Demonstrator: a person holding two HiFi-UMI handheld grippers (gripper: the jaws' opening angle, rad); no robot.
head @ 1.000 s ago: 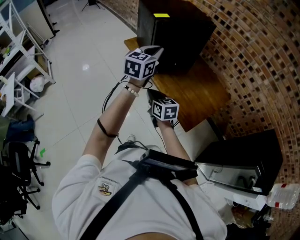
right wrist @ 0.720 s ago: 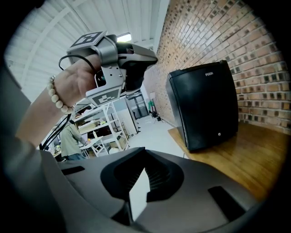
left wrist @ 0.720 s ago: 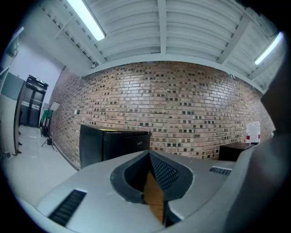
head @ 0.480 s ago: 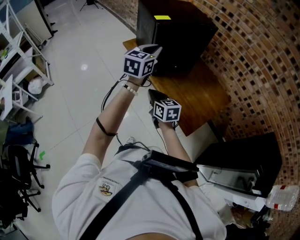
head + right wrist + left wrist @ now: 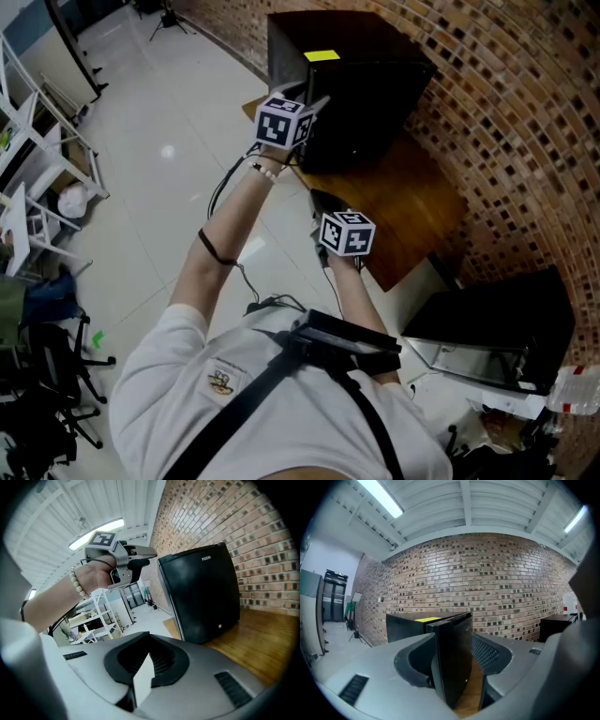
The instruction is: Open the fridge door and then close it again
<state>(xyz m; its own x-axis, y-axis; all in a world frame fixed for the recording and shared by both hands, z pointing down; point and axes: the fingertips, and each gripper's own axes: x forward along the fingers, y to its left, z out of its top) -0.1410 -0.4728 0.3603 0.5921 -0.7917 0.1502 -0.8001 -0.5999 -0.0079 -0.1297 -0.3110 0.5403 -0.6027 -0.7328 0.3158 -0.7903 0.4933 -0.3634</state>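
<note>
Brick wall (image 5: 506,112) behind; black fridge (image 5: 366,103) stands on a wooden platform (image 5: 412,202) against it. Left tool (image 5: 314,100) is at the fridge's upper front corner; its jaws have just been opening and now stand released, with the door edge (image 5: 452,658) between them, close against the left jaw and a gap on the right. Right tool (image 5: 140,679) is clenched on nothing, held lower and apart from the fridge.

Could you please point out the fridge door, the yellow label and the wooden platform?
fridge door (image 5: 201,597), right gripper view, front face.
yellow label (image 5: 322,55), head view, its middle.
wooden platform (image 5: 412,192), head view, bare top.
</note>
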